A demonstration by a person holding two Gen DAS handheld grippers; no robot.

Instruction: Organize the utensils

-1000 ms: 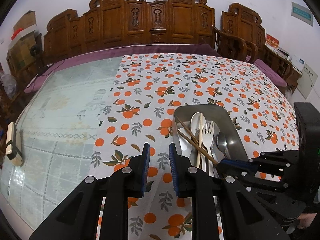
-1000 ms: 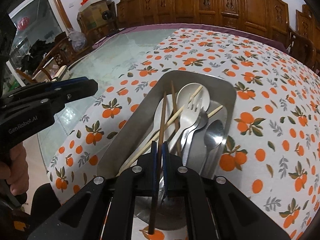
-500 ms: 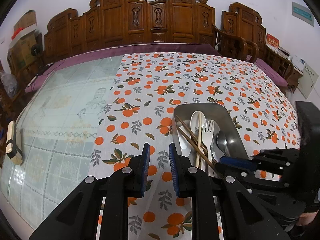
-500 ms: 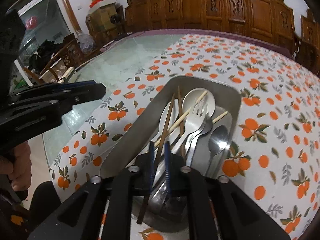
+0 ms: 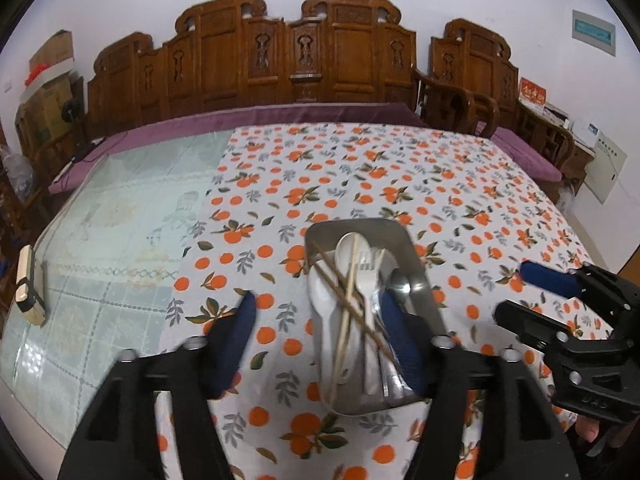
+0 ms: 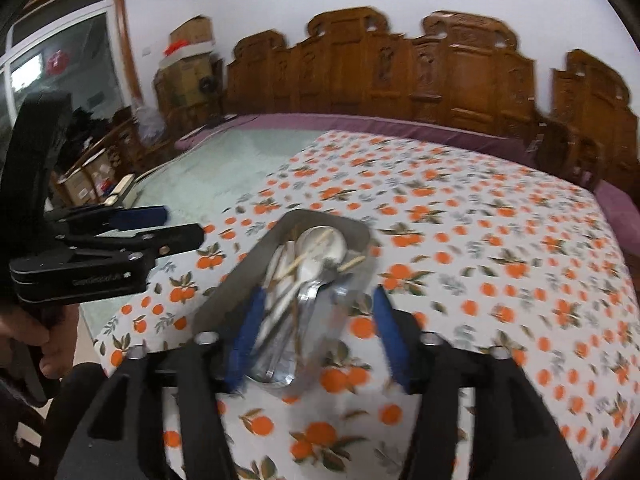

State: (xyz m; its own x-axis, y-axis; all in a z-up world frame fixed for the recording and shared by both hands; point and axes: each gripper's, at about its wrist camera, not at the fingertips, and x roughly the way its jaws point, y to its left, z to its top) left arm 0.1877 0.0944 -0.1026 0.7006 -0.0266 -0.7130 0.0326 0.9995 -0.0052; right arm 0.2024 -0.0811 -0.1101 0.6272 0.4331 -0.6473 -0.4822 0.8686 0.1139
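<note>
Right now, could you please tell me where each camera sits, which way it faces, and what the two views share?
Left wrist: on the left tool, facing down across the table at the tray; own open fingers show, and the right tool at right.
Right wrist: on the right tool, facing the tray from its other side; own open fingers show, plus the left tool and a hand.
Shared: tray, orange-print cloth, carved wooden chairs.

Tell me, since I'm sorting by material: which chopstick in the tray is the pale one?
The pale chopstick runs nearly straight along the metal tray, over the white spoon's bowl; the two dark chopsticks cross it diagonally.
</note>
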